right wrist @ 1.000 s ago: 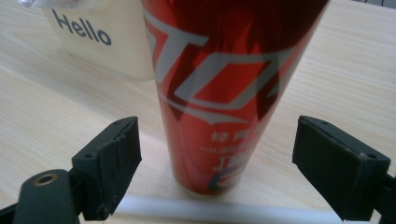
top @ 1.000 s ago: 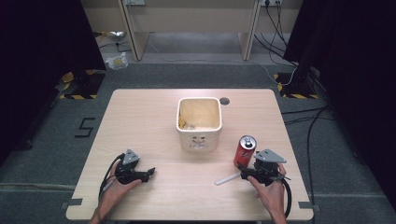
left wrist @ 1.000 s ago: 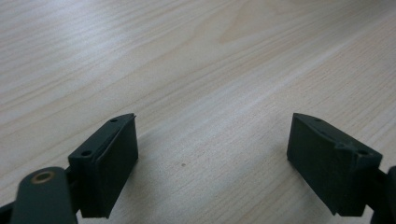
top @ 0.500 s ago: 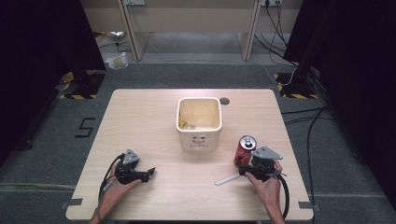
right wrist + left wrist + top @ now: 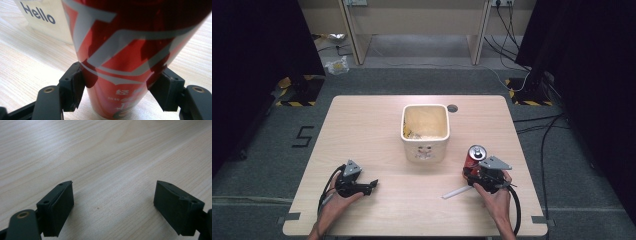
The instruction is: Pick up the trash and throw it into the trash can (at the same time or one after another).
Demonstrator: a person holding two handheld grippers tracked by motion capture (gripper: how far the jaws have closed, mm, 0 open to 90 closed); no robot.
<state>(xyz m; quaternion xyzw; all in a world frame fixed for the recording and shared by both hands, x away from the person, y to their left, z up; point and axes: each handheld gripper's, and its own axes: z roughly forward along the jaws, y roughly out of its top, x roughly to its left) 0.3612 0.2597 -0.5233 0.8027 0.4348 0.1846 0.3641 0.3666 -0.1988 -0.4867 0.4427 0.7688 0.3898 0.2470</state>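
Light wooden table (image 5: 362, 130), mid-frame. Cream square bin (image 5: 424, 131) at centre, dark round hole (image 5: 452, 108) upper right of it. Red can (image 5: 473, 157) upright at right; white strip (image 5: 456, 192) flat at lower right.

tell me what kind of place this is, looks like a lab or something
Probably a lab or recording booth, not a home: black curtains flank a lone wooden table, hazard-striped tape marks the grey carpet, and cables run to wall sockets.

"hello" stands in dark letters on the cream bin (image 5: 45, 18). the red can (image 5: 130, 57) bears white lettering, too close to read. a black "5" marks the floor (image 5: 303, 136).
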